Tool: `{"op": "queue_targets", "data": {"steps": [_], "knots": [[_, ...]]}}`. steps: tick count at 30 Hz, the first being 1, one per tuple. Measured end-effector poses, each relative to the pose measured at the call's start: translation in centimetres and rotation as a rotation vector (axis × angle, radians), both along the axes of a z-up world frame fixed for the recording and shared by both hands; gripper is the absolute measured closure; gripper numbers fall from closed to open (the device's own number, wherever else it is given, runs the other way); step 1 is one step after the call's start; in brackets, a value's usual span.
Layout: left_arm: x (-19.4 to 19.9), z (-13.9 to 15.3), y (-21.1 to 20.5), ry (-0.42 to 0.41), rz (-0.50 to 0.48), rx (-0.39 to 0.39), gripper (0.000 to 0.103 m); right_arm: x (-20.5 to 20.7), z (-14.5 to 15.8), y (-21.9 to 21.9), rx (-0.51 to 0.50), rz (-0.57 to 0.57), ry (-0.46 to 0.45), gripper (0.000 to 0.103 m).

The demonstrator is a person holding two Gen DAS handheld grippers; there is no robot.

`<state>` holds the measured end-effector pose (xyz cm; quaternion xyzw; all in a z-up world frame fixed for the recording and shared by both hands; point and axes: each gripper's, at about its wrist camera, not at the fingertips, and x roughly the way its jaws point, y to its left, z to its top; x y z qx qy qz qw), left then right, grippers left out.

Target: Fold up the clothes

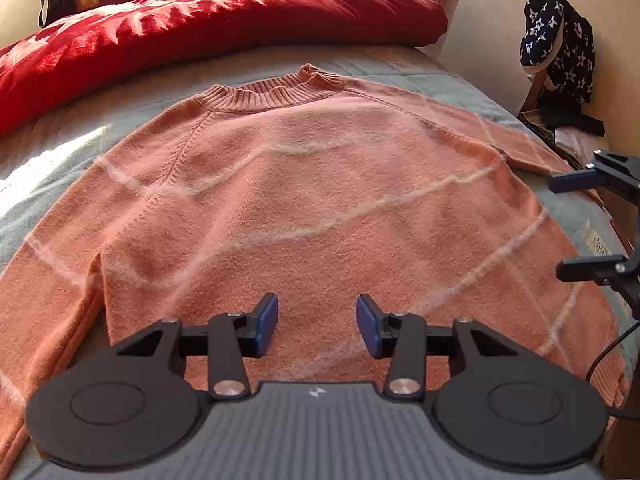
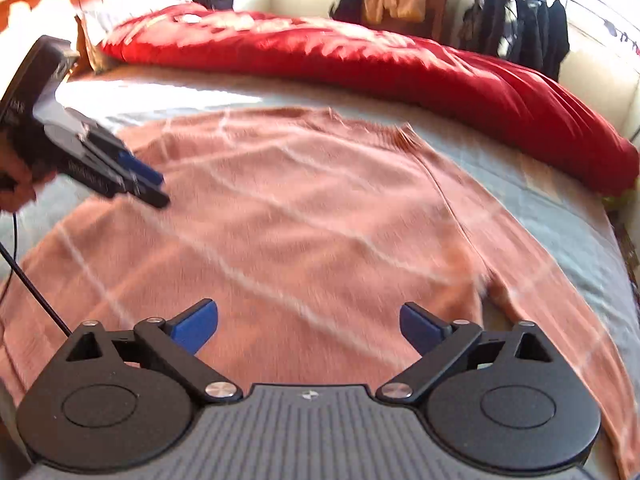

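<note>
Left wrist view shows the peach sweater spread flat on the bed for folding, with the left hand-held gripper and right hand-held gripper both spread and holding nothing above its hem.

sweater hem hidden behind left gripper body, sleeve ends cut off, right-wrist view motion-blurred

Bedroom: bed, red duvet, hanging clothes.
</note>
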<state>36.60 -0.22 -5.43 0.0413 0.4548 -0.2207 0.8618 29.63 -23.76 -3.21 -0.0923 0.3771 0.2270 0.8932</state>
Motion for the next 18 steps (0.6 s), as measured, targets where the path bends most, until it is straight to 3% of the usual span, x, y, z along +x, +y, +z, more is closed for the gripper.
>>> {"op": "queue_targets", "data": {"steps": [3, 6, 9, 13, 16, 18], "knots": [[-0.9, -1.3, 0.7, 0.011, 0.006, 0.026, 0.058, 3.6, -3.3, 0.3, 0.009, -0.018, 0.059, 0.000], [-3.9, -1.6, 2.8, 0.029, -0.005, 0.051, 0.055, 2.2, -5.9, -2.1, -0.028, -0.059, 0.118, 0.000], [-7.7, -1.7, 4.7, 0.068, 0.013, 0.083, 0.048, -2.3, -6.1, -5.5, -0.005, -0.123, 0.133, 0.000], [-11.1, -1.3, 5.0, 0.093, 0.026, 0.130, 0.039, -6.7, -5.6, -6.4, -0.071, -0.138, 0.165, 0.000], [-11.7, -0.1, 3.4, 0.066, -0.025, 0.187, 0.039, -7.5, -4.9, -5.3, -0.144, -0.153, 0.173, 0.000], [-11.8, 1.0, 2.2, 0.034, -0.065, 0.215, 0.040, -7.2, -3.7, -4.4, -0.133, -0.157, 0.165, 0.000]]}}
